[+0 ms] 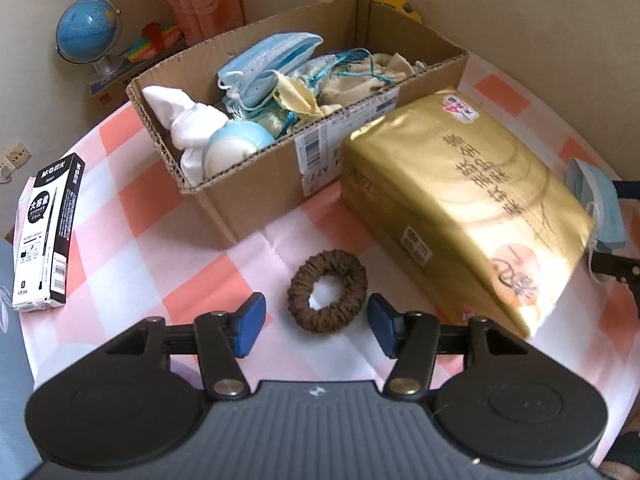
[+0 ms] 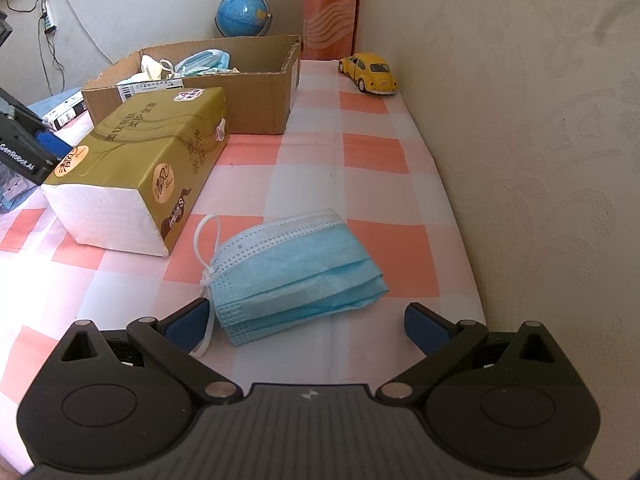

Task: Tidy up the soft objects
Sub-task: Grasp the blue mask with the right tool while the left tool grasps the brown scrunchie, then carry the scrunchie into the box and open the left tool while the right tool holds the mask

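Note:
A brown hair scrunchie (image 1: 327,291) lies on the checked tablecloth just ahead of my left gripper (image 1: 316,322), which is open and empty with its blue pads on either side of it. A folded blue face mask (image 2: 296,270) lies on the cloth in front of my right gripper (image 2: 306,326), which is open wide and empty around its near end. The cardboard box (image 1: 256,196) behind holds masks, white cloth, a round blue-white item and yellow fabric; it also shows in the right wrist view (image 2: 256,108).
A gold tissue pack (image 1: 472,208) lies right of the box, also in the right wrist view (image 2: 140,168). A black pen box (image 1: 48,232) lies at left. A globe (image 1: 86,34) and a yellow toy car (image 2: 370,72) stand by the wall. The wall runs close on the right.

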